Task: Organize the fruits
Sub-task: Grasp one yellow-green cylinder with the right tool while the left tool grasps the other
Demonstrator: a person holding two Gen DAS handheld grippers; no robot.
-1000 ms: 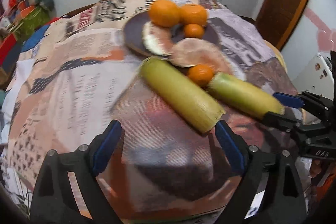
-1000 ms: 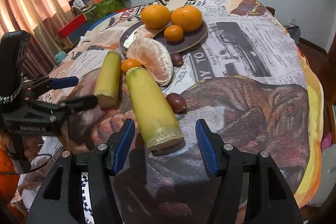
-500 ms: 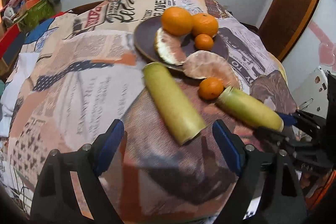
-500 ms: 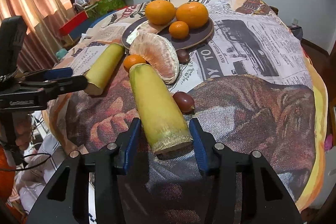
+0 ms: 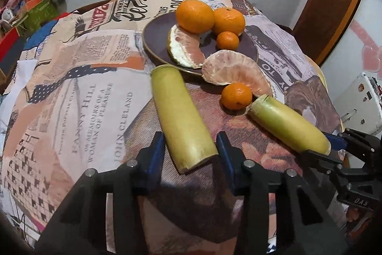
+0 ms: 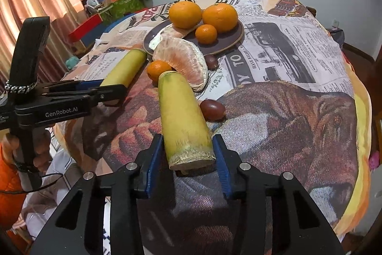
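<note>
Two yellow-green cane pieces lie on the patterned cloth. My left gripper (image 5: 191,154) has its blue fingers on both sides of the cut end of the left cane piece (image 5: 180,118), touching or nearly so. My right gripper (image 6: 187,161) is closed onto the cut end of the right cane piece (image 6: 183,118). A dark plate (image 5: 155,40) holds two oranges (image 5: 194,16), a small tangerine (image 5: 227,40) and a pomelo wedge (image 5: 186,49). Another pomelo wedge (image 5: 236,71) and a tangerine (image 5: 236,96) lie on the cloth beside the plate.
Two dark brown fruits (image 6: 212,109) lie right of the right cane piece. The table's rounded edge runs close under both grippers. Boxes and clutter (image 6: 114,1) stand at the back left beside curtains. A wooden door frame (image 5: 334,4) stands at the right.
Both grippers have moved forward onto the cut ends of the cane pieces and narrowed around them. The fruit has not moved.
</note>
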